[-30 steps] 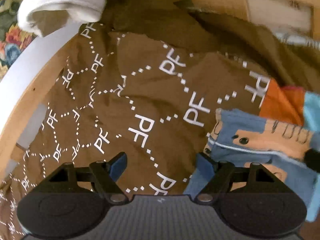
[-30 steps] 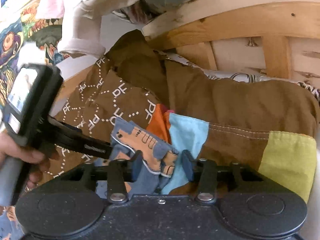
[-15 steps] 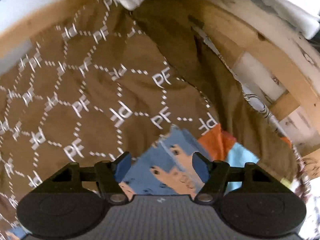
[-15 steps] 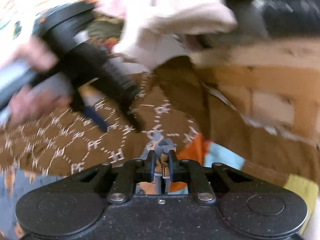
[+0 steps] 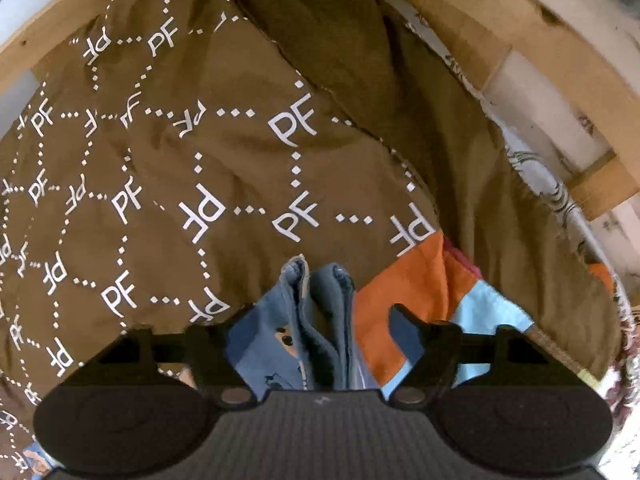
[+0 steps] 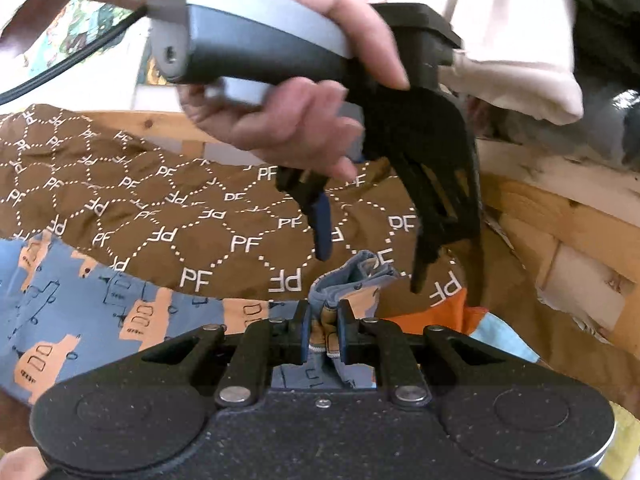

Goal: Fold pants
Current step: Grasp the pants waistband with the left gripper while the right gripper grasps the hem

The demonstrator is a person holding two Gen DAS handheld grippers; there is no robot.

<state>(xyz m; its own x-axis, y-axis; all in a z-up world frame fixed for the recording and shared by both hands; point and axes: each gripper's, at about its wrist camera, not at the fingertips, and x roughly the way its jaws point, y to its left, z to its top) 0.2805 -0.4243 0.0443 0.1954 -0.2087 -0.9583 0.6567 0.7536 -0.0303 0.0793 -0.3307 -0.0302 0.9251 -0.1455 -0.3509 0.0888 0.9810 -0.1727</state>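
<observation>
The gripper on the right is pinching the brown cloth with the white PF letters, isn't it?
Not quite. The right gripper is pinching the blue pants with orange trucks, as the right wrist view shows. The brown PF-lettered cloth lies behind, not pinched.

Whole thing's set up on what looks like a rough wooden frame (image 6: 560, 216), pale pine-ish boards with knots and chipped white paint, could be a bed or bench, can't tell which. A curved wooden rail (image 5: 532, 20) runs along the top right from the left camera, with short uprights and whitish panels between them. Draped over the surface is a brown cover (image 5: 180, 152) printed with white "PF" letters joined by dotted lines, plain brown on the folded part. Off to the upper left there's a bit of colourful patterned fabric (image 6: 80, 32), blurry. Lighting's soft daylight, nothing harsh.
</observation>
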